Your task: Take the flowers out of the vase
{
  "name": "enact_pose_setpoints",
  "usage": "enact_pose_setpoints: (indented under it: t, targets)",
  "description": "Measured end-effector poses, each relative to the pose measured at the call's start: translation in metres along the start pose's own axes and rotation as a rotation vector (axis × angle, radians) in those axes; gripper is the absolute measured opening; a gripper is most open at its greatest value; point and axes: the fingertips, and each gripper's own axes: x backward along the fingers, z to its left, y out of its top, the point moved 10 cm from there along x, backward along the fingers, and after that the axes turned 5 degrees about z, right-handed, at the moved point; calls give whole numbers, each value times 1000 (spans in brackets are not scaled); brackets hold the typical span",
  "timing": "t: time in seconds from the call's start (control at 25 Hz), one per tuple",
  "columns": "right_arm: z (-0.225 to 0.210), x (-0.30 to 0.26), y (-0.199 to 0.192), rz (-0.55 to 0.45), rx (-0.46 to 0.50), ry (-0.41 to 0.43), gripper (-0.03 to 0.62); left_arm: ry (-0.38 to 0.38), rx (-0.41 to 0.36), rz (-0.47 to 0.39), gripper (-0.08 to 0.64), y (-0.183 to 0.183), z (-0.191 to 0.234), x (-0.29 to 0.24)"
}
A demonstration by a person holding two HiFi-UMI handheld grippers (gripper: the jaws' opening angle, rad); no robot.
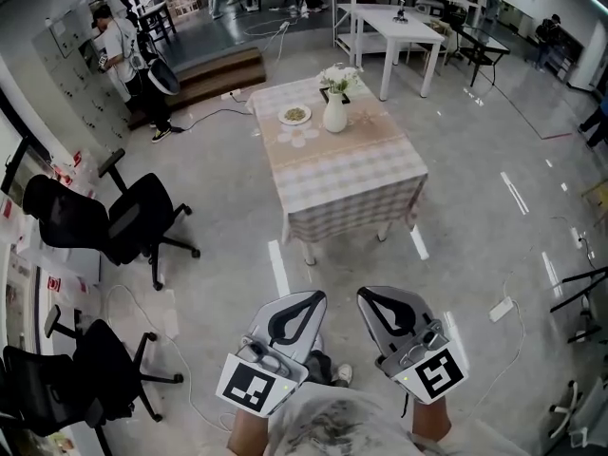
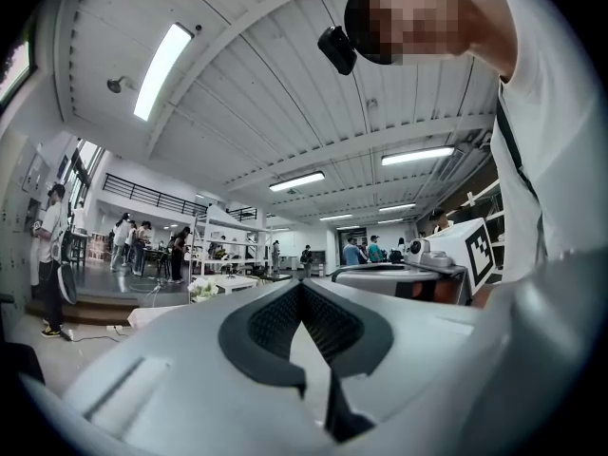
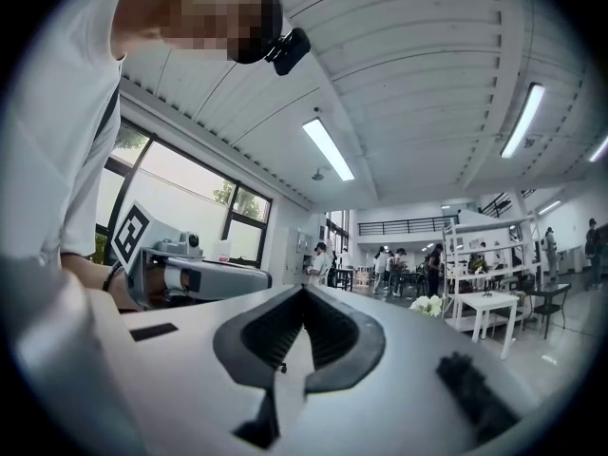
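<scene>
White flowers [image 1: 339,77] stand in a white vase [image 1: 334,113] on a table with a checked cloth [image 1: 347,174], far ahead of me across the floor. A small plate [image 1: 295,114] lies left of the vase. My left gripper [image 1: 318,296] and right gripper [image 1: 364,295] are held side by side close to my body, well short of the table, pointing toward it. In each gripper view the jaws meet at the tip with nothing between them. The flowers [image 2: 204,289] show small and distant past the left gripper [image 2: 301,285], and the flowers [image 3: 427,304] show again beyond the right gripper [image 3: 304,290].
Two black office chairs [image 1: 123,221] [image 1: 66,373] stand at the left. A person [image 1: 119,50] stands by a step at the far left. White tables and shelving [image 1: 404,27] are behind the checked table. Cables and a power strip [image 1: 501,309] lie on the floor.
</scene>
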Motion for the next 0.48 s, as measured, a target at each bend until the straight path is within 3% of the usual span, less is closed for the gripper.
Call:
enact_pose_setpoints:
  t: [0.48]
  targets:
    - [-30, -69, -5, 31, -9, -46, 17, -49, 13, -5, 9, 1, 77, -37]
